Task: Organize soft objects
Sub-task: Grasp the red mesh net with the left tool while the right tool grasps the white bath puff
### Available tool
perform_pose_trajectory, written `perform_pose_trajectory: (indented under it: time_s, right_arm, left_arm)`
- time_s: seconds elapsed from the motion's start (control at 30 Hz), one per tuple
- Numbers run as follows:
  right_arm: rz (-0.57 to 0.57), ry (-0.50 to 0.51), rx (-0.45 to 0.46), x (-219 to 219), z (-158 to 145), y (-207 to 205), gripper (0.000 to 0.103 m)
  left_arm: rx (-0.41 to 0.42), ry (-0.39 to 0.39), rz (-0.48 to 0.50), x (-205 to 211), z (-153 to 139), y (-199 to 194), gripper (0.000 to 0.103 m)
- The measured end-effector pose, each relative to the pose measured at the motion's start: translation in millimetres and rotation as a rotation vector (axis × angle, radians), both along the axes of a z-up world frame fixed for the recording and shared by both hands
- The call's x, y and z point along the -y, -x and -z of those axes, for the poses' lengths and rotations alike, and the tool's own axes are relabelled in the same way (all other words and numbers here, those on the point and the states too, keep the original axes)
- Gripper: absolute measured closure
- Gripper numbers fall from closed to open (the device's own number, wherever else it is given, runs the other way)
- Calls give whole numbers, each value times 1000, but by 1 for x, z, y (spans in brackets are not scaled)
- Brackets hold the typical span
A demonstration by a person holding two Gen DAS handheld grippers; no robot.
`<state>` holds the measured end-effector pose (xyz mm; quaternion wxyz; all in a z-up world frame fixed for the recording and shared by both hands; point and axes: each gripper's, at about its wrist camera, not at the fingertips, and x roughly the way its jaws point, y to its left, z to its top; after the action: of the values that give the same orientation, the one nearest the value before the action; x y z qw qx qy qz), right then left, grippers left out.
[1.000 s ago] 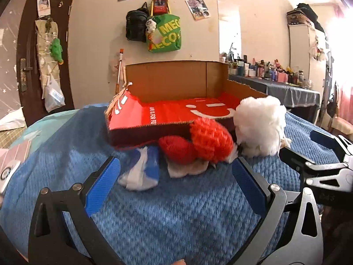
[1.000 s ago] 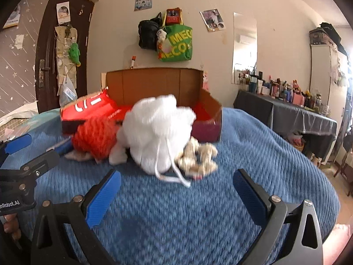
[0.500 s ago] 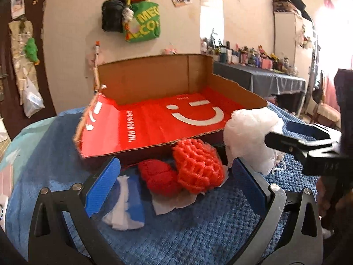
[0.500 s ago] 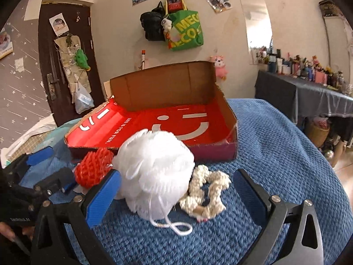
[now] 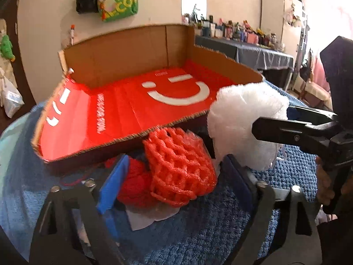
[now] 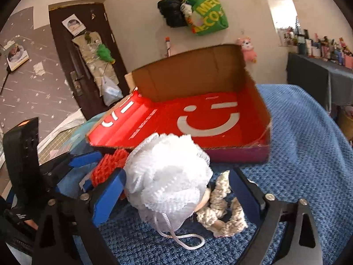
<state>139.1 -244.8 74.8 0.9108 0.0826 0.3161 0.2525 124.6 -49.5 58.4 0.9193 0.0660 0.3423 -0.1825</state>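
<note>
An open cardboard box (image 5: pixel 132 112) with a red inside and a white smiley sits on the blue blanket; it also shows in the right wrist view (image 6: pixel 198 114). In front of it lie an orange-red foam net (image 5: pixel 178 167), a red knitted piece (image 5: pixel 132 187) and a white mesh bath puff (image 5: pixel 245 119). My left gripper (image 5: pixel 174 181) is open with its fingers on either side of the net and the red piece. My right gripper (image 6: pixel 176 190) is open around the white puff (image 6: pixel 169 181); a cream rope toy (image 6: pixel 222 209) lies by its right finger.
A blue knitted blanket (image 6: pixel 297 132) covers the bed. White paper (image 5: pixel 152 216) lies under the red items. A dark table with bottles (image 5: pixel 242 44) stands at the back right. A green bag (image 6: pixel 207 15) hangs on the wall and a dark door (image 6: pixel 72 61) is at left.
Both grippers have moved forward and down toward the pile. The left one now straddles the orange net and red piece, the right one straddles the white puff. The jaws have narrowed somewhat.
</note>
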Motion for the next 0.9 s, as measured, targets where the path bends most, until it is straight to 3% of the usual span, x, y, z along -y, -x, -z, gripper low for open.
perform_pose_trajectory:
  time_s: [0.13, 0.2, 0.3, 0.57, 0.9]
  right_arm:
    - [-40, -34, -36, -1, 5, -4, 20]
    - [-78, -63, -53, -1, 7, -6, 42]
    - [-90, -77, -30, -1, 4, -1, 55]
    - [-74, -68, 56, -1, -14, 17, 59]
    - [-47, -87, 99, 0, -19, 23, 60]
  left_arm:
    - [-17, 19, 23, 0, 1, -3, 47]
    - [-23, 31, 21, -2, 1, -4, 51]
    - [-11, 51, 18, -6, -4, -1, 52]
    - [54, 69, 17, -11, -18, 13, 53]
    - [111, 96, -5, -25, -33, 17, 53]
